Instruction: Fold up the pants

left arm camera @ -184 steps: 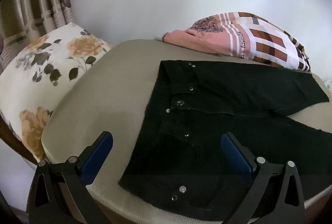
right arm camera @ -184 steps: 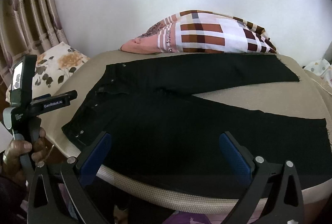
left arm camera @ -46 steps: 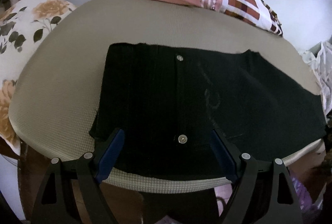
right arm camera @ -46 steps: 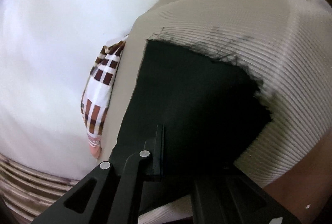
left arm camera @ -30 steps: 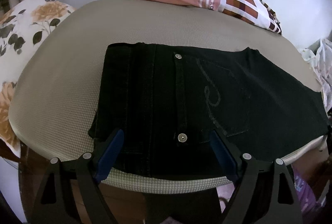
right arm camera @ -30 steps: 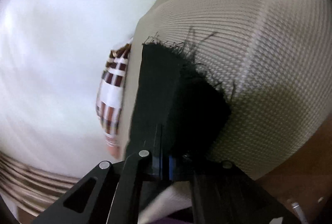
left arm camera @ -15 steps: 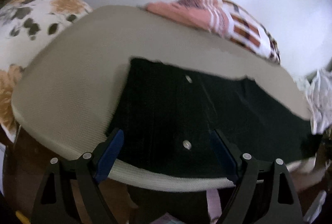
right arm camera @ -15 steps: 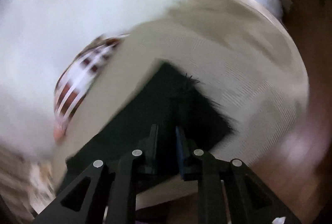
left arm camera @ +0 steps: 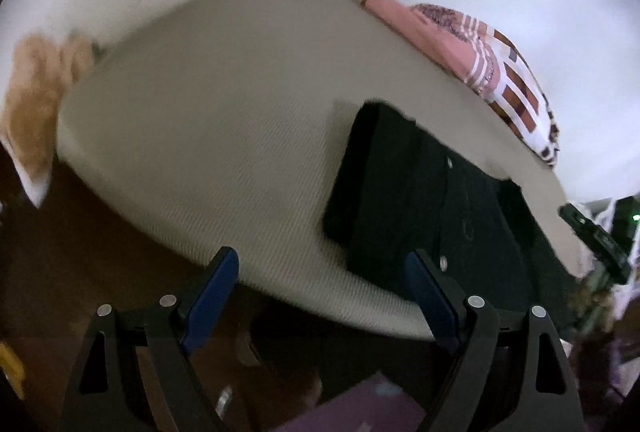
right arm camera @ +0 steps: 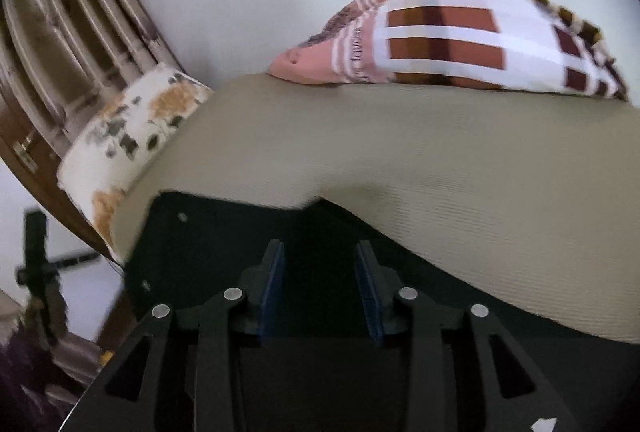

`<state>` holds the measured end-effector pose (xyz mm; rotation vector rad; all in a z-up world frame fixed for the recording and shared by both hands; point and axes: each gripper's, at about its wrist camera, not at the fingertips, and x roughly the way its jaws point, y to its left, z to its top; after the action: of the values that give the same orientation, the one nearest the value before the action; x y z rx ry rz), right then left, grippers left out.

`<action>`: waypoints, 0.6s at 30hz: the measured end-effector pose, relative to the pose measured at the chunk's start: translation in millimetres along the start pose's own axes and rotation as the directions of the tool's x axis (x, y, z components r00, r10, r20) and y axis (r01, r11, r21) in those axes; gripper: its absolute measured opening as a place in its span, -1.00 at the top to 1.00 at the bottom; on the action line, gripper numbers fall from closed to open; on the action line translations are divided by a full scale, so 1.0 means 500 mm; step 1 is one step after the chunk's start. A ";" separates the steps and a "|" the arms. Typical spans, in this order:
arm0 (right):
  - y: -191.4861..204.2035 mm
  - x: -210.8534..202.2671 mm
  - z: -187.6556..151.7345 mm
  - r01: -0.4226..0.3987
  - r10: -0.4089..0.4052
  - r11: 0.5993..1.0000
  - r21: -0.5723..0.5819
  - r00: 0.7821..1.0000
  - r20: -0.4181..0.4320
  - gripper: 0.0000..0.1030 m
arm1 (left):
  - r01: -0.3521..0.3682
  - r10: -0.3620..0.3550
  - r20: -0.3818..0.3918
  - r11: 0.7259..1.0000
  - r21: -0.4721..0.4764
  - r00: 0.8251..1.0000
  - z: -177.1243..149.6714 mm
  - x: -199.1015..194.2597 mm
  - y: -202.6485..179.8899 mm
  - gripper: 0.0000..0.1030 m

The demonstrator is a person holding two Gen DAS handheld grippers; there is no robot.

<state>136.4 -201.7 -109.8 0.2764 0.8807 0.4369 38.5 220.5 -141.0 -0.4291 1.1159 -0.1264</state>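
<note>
Left gripper (left arm camera: 320,296): fingers wide apart, empty; pants (left arm camera: 420,200) beyond its right finger.
Right gripper (right arm camera: 320,288): jaws had just been opening, nothing clamped; pants (right arm camera: 224,232) beyond the fingers.

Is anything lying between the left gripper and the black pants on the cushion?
Nothing visible. The left gripper hangs open off the near edge of the beige cushion, and only bare cushion separates it from the pants.

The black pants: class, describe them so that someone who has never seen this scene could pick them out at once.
Find the wide beige cushioned surface below the white wall. At its near edge lies a flat dark garment, the black pants. Both pillows nearby are pale and patterned; the pants alone are plain black, with small metal studs.
</note>
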 end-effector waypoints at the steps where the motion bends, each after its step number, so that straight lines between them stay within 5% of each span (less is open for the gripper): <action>1: 0.012 0.007 -0.004 -0.015 0.015 1.000 0.011 1.000 0.007 0.15 | 0.049 -0.049 -0.026 0.999 -0.025 0.998 -0.007 0.005 0.010 -0.64; 3: 0.032 0.017 -0.018 -0.035 0.034 0.999 0.031 0.999 0.013 -0.04 | 0.119 -0.124 -0.071 0.990 -0.072 0.990 -0.016 0.021 0.017 -0.58; 9: 0.035 0.016 -0.067 -0.046 0.047 0.995 0.084 0.999 -0.007 -0.05 | 0.237 -0.254 -0.180 0.965 -0.108 0.950 -0.013 0.086 -0.024 -0.54; 10: 0.029 0.010 -0.073 -0.046 0.046 0.994 0.101 0.999 -0.006 -0.05 | 0.254 -0.273 -0.191 0.960 -0.119 0.943 -0.012 0.097 -0.031 -0.49; 11: 0.021 0.005 -0.078 -0.050 0.051 0.991 0.121 0.999 -0.006 -0.06 | 0.264 -0.285 -0.190 0.956 -0.129 0.939 -0.011 0.104 -0.035 -0.21; 12: 0.011 0.002 -0.081 -0.057 0.058 0.987 0.147 0.998 -0.004 -0.07 | 0.251 -0.273 -0.189 0.959 -0.129 0.943 -0.011 0.111 -0.038 0.34; 13: -0.001 -0.002 -0.085 -0.066 0.067 0.981 0.182 0.998 0.002 -0.09 | 0.212 -0.230 -0.186 0.971 -0.113 0.955 -0.006 0.114 -0.039 0.53; 18: -0.037 -0.013 -0.093 -0.098 0.091 0.957 0.274 0.995 0.041 -0.18 | 0.106 -0.104 -0.109 0.994 0.013 0.989 -0.015 0.093 -0.080 0.63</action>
<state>100.9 -218.2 -141.1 0.5821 0.9035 0.3971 56.6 167.8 -167.0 -0.4684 1.1981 -0.2554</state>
